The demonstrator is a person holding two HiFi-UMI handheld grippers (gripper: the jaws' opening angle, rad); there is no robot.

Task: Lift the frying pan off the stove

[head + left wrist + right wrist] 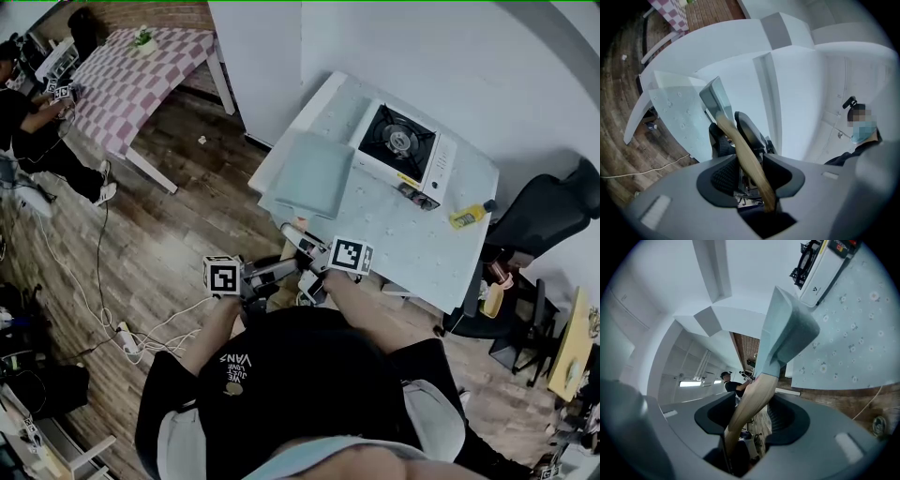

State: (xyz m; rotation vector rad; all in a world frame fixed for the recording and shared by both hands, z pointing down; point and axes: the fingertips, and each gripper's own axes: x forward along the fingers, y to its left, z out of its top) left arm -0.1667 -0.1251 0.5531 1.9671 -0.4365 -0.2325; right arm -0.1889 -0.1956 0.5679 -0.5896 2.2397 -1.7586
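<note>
The frying pan [314, 173] is square and pale green, with a wooden handle [292, 234]. It hangs over the near left part of the table, clear of the stove [403, 141], whose burner is bare. My left gripper [267, 274] is shut on the handle [740, 150], which runs up between its pads to the pan's grey bracket [715, 96]. My right gripper [309, 251] holds the same handle [752, 401], with the pan's body [787, 329] just beyond its jaws.
The white table [412, 244] carries the stove at its far side and a yellow bottle [469, 216] at its right. A black chair [553, 211] stands to the right. A checked table [141, 75], a seated person [28, 112] and floor cables [127, 337] are at the left.
</note>
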